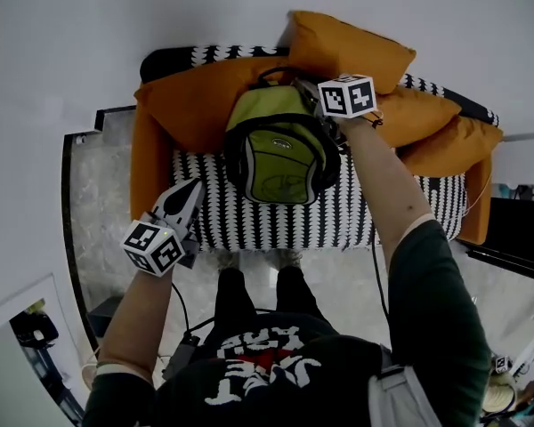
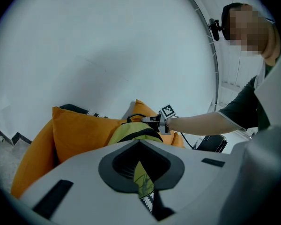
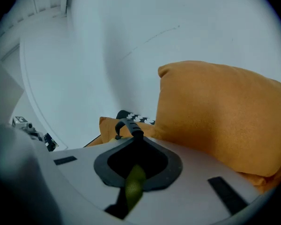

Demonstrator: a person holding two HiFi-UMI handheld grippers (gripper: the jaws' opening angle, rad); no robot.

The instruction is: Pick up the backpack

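A green and black backpack (image 1: 280, 154) stands on the black-and-white patterned sofa seat (image 1: 276, 221), leaning back against orange cushions (image 1: 187, 105). My right gripper (image 1: 320, 105) is at the backpack's top. In the right gripper view its jaws (image 3: 136, 143) stand pressed together where the black carry handle (image 3: 129, 125) meets their tips, and the loop rises just beyond them. My left gripper (image 1: 189, 194) hangs shut and empty over the sofa's front left edge, apart from the bag. The left gripper view has the backpack (image 2: 131, 132) and the right gripper (image 2: 152, 119) ahead.
More orange cushions (image 1: 347, 47) are piled at the sofa's back and right end. A white wall rises behind the sofa. Marbled floor (image 1: 98, 194) lies to the left, and a black unit (image 1: 516, 229) stands at the right. A cable (image 1: 374, 274) trails down by the person's legs.
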